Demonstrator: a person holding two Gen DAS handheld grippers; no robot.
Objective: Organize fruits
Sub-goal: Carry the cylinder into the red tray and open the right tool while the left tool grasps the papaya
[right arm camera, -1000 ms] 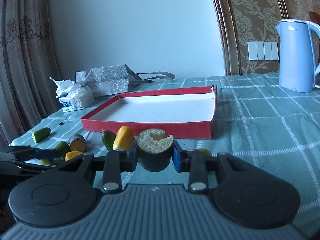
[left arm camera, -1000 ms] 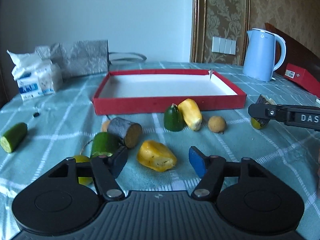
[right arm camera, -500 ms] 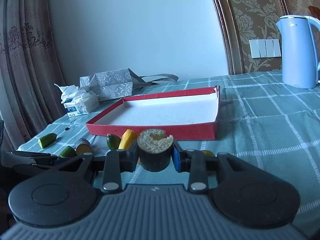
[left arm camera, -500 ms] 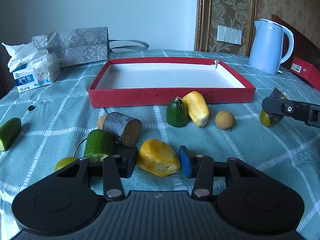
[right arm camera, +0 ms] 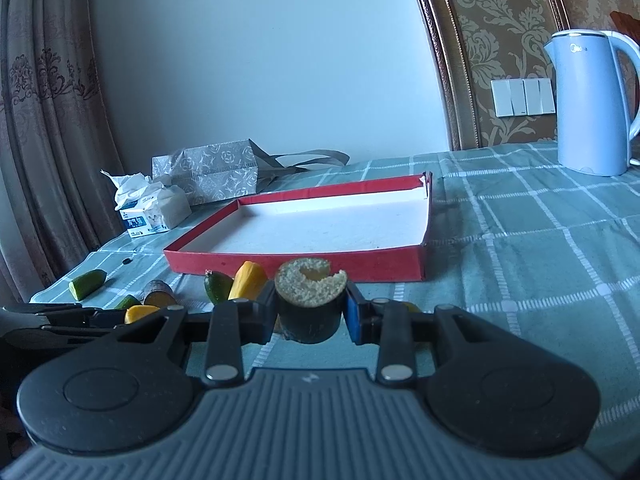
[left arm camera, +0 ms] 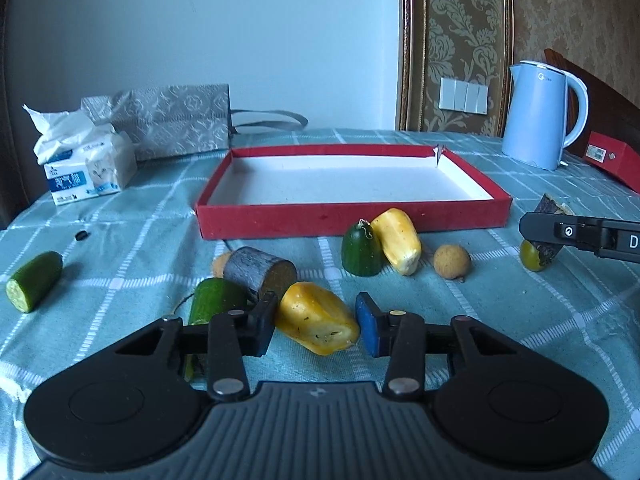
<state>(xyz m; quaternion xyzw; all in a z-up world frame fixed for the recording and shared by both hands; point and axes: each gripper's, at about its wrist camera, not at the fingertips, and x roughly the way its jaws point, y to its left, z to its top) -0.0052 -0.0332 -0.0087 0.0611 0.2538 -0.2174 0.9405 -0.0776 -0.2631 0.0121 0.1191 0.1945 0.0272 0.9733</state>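
Here, red tray – white-lined, right tool gripping stump

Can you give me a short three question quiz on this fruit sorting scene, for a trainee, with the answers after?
1. True or false: the red tray already holds fruit.
2. What does the right gripper hold?
A. a dark sugarcane piece
B. a banana
C. a tissue pack
3. Fill in: the left gripper has its jaws on either side of a ______ fruit piece lying on the tablecloth.

Key
1. False: its white floor is bare.
2. A: it is clamped between the fingers, cut end up.
3. Yellow: the jaws are open around it.
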